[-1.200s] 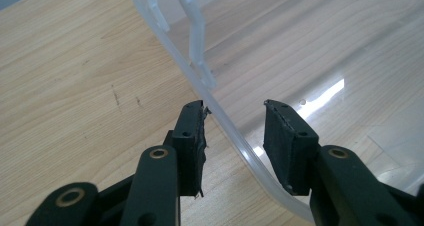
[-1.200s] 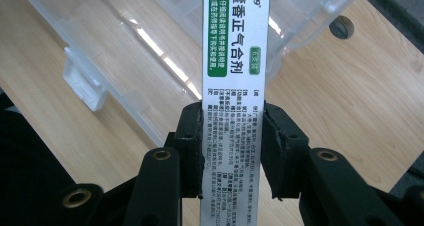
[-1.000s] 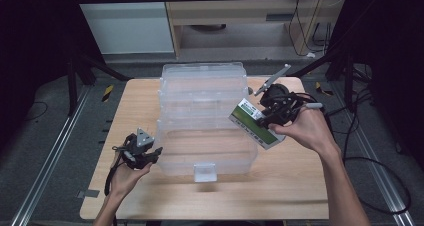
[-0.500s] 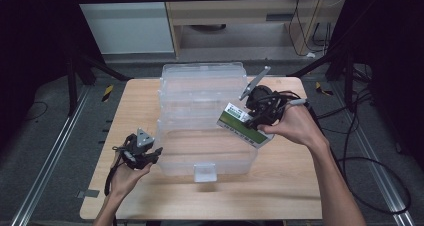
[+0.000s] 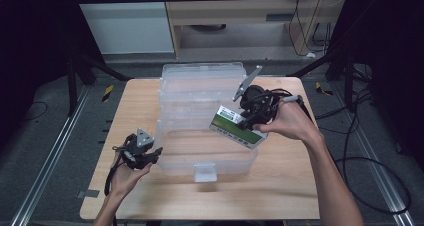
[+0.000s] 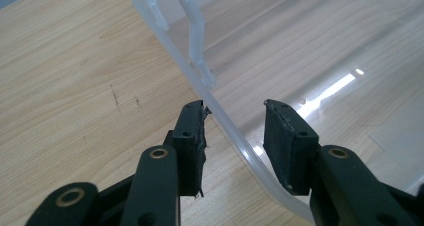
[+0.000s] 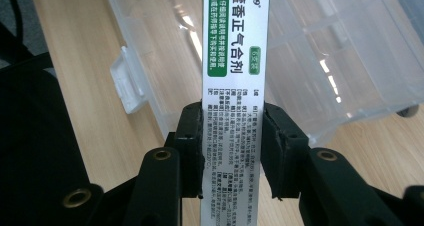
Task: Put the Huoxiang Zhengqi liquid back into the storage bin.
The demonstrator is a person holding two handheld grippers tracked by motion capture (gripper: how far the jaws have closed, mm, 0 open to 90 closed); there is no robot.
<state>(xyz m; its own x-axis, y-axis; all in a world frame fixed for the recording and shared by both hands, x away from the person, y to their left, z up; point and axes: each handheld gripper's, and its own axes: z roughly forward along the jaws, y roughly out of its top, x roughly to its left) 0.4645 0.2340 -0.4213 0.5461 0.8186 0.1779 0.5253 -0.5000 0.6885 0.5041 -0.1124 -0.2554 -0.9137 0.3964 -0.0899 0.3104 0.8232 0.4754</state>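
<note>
A clear plastic storage box (image 5: 175, 158) stands open on the wooden table (image 5: 280, 186), its lid (image 5: 200, 86) raised at the back. My right gripper (image 5: 248, 120) is shut on a white and green medicine box (image 5: 235, 128) and holds it tilted over the open box's right side. In the right gripper view the pads press both long sides of the medicine box (image 7: 235, 46) in the right gripper (image 7: 232, 117). My left gripper (image 5: 156, 153) sits at the box's left wall. Its jaws (image 6: 235, 121) stand open astride the rim (image 6: 240, 146).
The box's front latch (image 5: 205, 172) juts toward the table's near edge. Bare wood lies left and right of the box. Cables (image 5: 370, 161) trail on the dark floor to the right, and a metal rail (image 5: 45, 171) runs along the left.
My right hand has carried the medicine box a little to the left, further over the open box. The left gripper has stayed where it was.
</note>
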